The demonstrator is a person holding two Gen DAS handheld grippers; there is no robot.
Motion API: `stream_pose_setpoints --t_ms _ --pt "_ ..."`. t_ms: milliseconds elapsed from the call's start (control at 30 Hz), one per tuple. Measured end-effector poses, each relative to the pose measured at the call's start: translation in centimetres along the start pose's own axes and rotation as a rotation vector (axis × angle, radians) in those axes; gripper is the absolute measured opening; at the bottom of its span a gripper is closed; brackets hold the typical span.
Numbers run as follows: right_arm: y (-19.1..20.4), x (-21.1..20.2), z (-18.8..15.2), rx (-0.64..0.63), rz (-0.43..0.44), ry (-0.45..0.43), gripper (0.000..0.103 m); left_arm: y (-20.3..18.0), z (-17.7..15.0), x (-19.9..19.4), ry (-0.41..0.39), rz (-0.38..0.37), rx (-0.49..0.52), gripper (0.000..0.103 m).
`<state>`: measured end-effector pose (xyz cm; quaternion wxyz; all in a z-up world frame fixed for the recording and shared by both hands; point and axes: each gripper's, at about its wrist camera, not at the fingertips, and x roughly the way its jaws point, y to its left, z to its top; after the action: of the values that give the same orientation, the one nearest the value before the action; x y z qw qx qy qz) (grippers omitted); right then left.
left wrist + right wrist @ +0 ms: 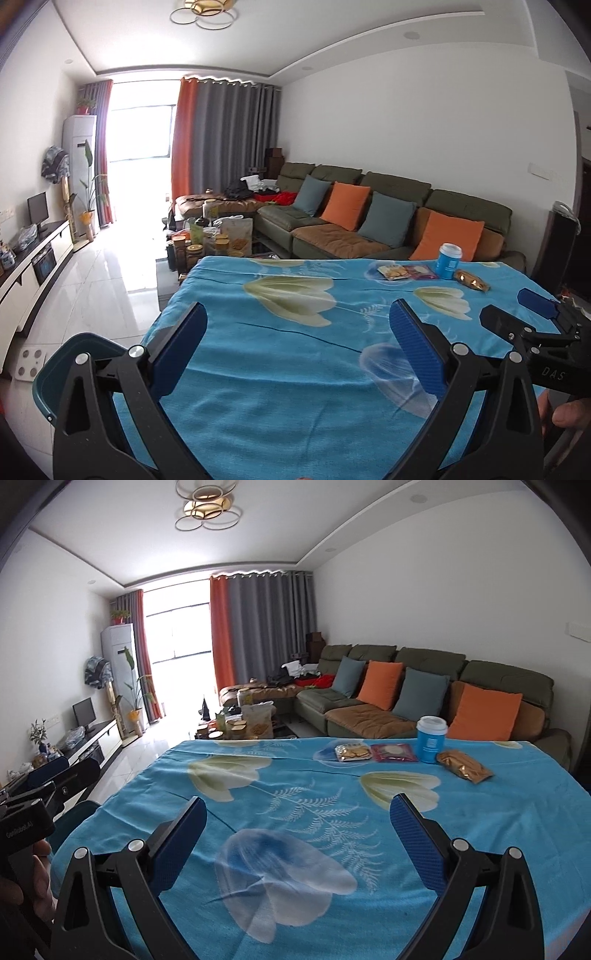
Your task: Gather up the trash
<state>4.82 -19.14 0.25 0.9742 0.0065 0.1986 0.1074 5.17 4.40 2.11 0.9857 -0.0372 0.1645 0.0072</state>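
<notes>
Both grippers, left gripper [299, 347] and right gripper [298, 840], hover low in frame, fingers spread and empty, ready to reach. Trash clusters upper right on the surface [280, 812]: blue cup [431, 739], gold wrapper [463, 766], snack packets [352, 752].

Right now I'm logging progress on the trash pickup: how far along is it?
Nothing looks collected yet. The blue cup, gold snack bag, red packet and cracker packet all lie at the far side of the tablecloth. Nothing is in hand: the left gripper and right gripper are both open and empty. All four pieces remain, with the teal bin beside the table.
</notes>
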Motion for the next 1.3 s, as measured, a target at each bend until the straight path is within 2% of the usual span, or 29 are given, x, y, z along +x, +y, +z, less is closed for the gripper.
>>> stream_pose_setpoints --t_ms 333,500,700,1300 --pt "0.8 -3.3 -1.4 -0.037 -0.060 -0.142 0.096 -1.2 -1.1 -2.3 -0.091 -0.049 0.018 0.097" --pt "1.6 -4.5 -1.7 -0.072 -0.074 -0.175 0.096 -1.6 -1.5 -3.3 -0.120 -0.062 0.029 0.097" --pt "1.8 -5.5 -2.1 -0.071 -0.087 -0.180 0.096 -1.8 -2.0 -5.0 -0.170 -0.064 0.038 0.097" --pt "2.6 -6.1 -3.2 -0.083 -0.098 -0.149 0.096 -1.1 -3.4 -6.3 -0.163 -0.064 0.041 0.097"
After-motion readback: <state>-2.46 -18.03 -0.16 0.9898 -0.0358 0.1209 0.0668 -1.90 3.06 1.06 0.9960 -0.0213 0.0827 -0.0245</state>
